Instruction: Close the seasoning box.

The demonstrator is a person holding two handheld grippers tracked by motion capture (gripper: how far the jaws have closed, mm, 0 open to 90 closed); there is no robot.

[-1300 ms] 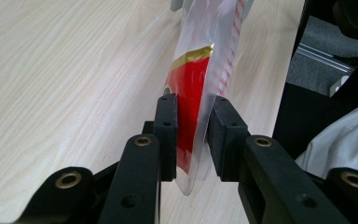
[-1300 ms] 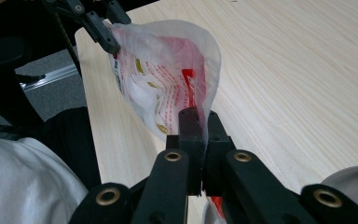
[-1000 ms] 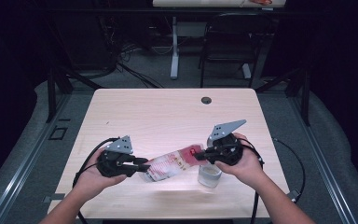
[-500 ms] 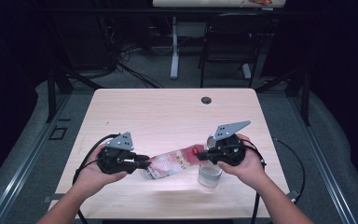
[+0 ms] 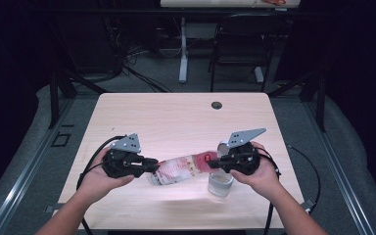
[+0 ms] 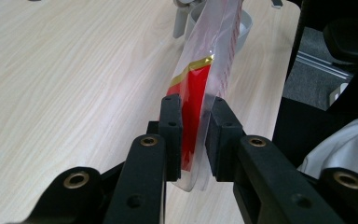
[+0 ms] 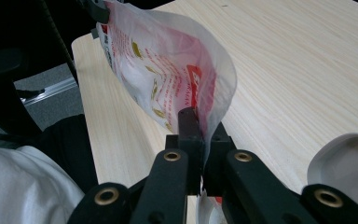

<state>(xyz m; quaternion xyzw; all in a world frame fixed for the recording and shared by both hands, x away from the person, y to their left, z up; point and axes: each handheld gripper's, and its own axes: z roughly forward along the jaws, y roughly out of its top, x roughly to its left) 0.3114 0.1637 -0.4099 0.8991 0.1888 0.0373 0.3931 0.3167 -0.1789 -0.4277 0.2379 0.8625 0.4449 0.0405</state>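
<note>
Print on the plastic pouch (image 5: 178,169) runs red and gold on white, too blurred or curved to read in any view. The pouch hangs stretched above the front of the table (image 5: 176,117), between the two hand-held grippers. The left hand-held gripper (image 5: 149,165) has its jaws around the pouch's red-and-gold end; they have just been closing, and the left gripper view shows the film (image 6: 193,116) between them with a sliver of gap on one side, so contact looks light. The right hand-held gripper (image 5: 214,162) pinches the other end, jaws pressed nearly together on the film (image 7: 186,88). A clear cup (image 5: 221,183) stands on the table just under the right gripper, near the front edge. The rest of the tabletop is bare wood out to the cable hole (image 5: 217,105) at the far edge. The right gripper view shows the cup's pale rim (image 7: 349,163) close by at its lower right.
</note>
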